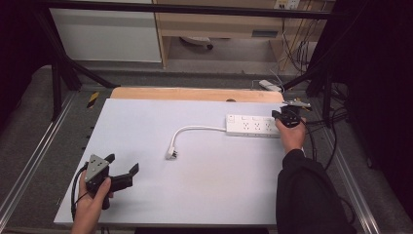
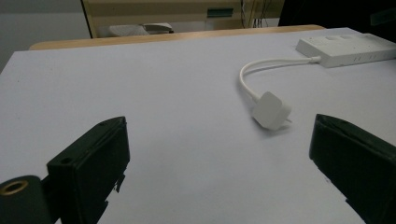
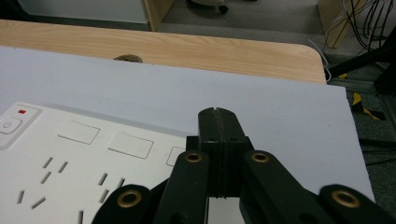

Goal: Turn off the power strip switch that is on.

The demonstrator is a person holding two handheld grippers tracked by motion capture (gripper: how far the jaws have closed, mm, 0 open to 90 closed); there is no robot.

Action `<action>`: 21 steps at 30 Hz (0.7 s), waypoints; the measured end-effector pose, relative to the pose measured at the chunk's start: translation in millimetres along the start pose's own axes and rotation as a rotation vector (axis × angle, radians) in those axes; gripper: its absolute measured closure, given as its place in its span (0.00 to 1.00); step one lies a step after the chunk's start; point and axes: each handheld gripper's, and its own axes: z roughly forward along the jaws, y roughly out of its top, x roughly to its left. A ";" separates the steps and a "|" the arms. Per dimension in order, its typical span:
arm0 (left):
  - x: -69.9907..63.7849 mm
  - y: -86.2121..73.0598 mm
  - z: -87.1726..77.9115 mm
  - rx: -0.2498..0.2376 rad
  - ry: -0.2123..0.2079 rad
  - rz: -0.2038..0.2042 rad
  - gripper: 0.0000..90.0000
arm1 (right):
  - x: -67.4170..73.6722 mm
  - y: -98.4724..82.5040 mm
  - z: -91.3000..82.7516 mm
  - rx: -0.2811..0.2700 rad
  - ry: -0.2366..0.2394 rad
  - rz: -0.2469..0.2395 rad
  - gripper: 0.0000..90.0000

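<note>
Matte black jaws (pressed flat together) over glossy power strip (image 3: 84,163).

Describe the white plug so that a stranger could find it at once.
On the pale table top, a white power strip lies near the far right corner. Its short white cable curves leftward to the plug, the small blocky piece lying alone near the middle.

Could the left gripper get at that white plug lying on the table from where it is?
Probably yes: the left gripper is open, and bare table lies between it and the plug.
</note>
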 end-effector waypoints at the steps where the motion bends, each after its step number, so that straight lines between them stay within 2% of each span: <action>1: -0.3 0.1 -0.1 -0.001 -0.001 0.001 0.05 | 1.4 0.1 0.5 0.000 0.000 0.001 1.00; 4: -0.4 0.2 -1.0 -0.003 -0.001 0.003 0.05 | 3.0 -0.6 2.4 0.004 -0.001 -0.010 1.00; 7: -0.1 0.0 -0.8 -0.003 0.000 0.002 0.05 | 3.1 -3.1 3.9 0.009 0.007 0.023 1.00; 13: -1.4 0.3 -0.8 0.005 0.005 0.026 0.05 | 2.4 -7.8 7.7 0.020 0.001 0.026 1.00; 21: -2.6 0.1 0.4 0.007 0.001 0.028 0.05 | 0.3 -12.5 11.0 0.032 -0.002 0.031 1.00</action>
